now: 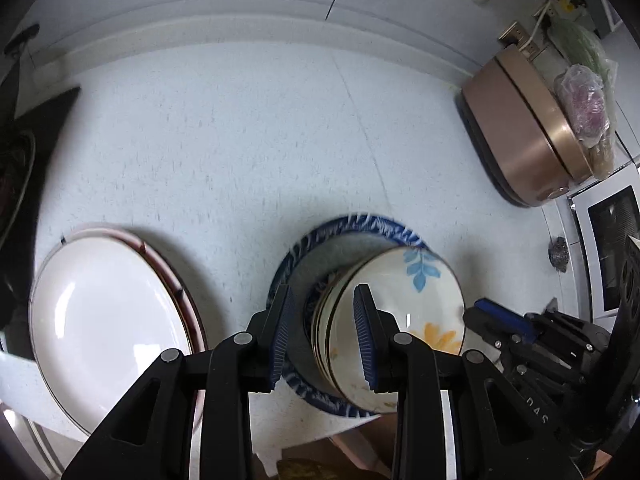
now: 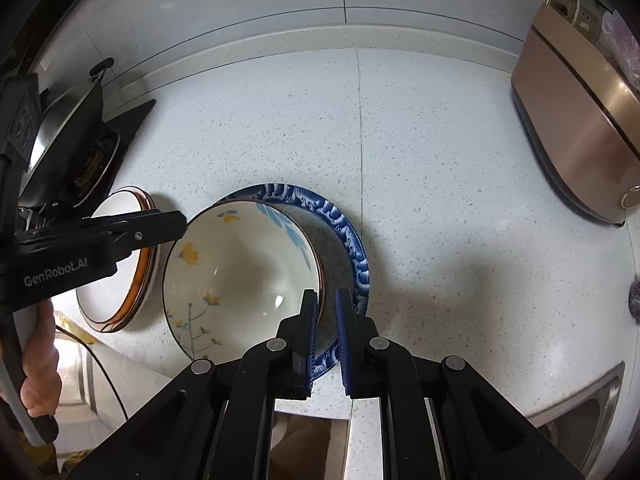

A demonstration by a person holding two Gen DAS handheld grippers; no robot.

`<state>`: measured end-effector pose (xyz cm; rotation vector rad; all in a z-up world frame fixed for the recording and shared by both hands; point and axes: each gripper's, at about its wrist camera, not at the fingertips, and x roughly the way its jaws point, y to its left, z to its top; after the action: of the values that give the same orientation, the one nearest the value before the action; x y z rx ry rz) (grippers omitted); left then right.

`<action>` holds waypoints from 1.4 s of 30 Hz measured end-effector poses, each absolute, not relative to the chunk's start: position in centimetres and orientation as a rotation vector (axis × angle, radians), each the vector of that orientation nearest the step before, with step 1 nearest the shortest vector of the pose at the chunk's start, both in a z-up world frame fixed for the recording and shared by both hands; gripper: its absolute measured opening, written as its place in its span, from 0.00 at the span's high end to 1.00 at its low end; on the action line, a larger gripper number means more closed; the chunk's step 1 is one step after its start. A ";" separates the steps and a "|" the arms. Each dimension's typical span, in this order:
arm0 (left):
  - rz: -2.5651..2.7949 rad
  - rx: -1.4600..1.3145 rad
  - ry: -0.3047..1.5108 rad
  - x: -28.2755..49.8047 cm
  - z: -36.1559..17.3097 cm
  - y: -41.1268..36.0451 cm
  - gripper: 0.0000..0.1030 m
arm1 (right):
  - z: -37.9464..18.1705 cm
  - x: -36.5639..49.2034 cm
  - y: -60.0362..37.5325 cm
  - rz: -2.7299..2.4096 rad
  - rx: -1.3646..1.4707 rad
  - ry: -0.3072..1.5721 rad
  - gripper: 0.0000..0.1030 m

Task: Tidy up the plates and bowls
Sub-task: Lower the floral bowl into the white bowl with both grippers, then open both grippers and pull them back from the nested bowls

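Observation:
A cream floral bowl (image 1: 416, 280) (image 2: 236, 272), apparently the top of a stack of bowls, rests tilted on a blue patterned plate (image 1: 360, 226) (image 2: 348, 236). My left gripper (image 1: 322, 292) (image 2: 180, 226) stands open astride the bowl's left rim, one finger inside and one outside, with neither pad pressing on it. My right gripper (image 2: 326, 300) (image 1: 480, 308) is shut on the bowl's right rim, its left finger inside the bowl. To the left lies a white plate with a brown rim (image 1: 108, 320) (image 2: 120, 260), stacked on another plate.
A bronze rice cooker (image 1: 520, 132) (image 2: 580, 128) stands at the back right of the speckled counter (image 2: 440, 200). A stove with a lidded wok (image 2: 68, 128) is at the left. A sink corner (image 2: 580, 400) and the counter's front edge lie near me. A hand (image 2: 38, 364) holds the left gripper.

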<state>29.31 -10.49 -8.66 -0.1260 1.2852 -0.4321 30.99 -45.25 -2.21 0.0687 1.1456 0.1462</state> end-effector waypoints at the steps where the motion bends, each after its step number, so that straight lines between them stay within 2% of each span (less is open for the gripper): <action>1: -0.431 -0.149 1.305 29.4 -9.2 -10.3 0.75 | -2.3 31.0 -45.3 0.146 0.070 1.147 0.90; 10: -0.409 -0.233 1.303 28.1 -10.0 -8.5 0.75 | -1.6 30.4 -46.6 0.151 0.075 1.130 0.89; 24: -0.359 -0.240 1.212 26.2 -7.4 -6.4 0.75 | -1.4 28.9 -48.5 0.177 0.095 1.113 0.86; 38: -0.326 -0.195 1.237 25.6 -7.6 -5.8 0.75 | -0.3 25.3 -50.0 0.195 0.124 1.022 0.73; 42: -0.316 -0.165 1.278 26.0 -8.8 -6.5 0.75 | -1.3 24.2 -50.7 0.209 0.148 1.004 0.72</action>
<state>25.98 -6.53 -8.82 -0.1649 1.2779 -0.3159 24.24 -50.74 -1.32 0.1484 1.0037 0.2090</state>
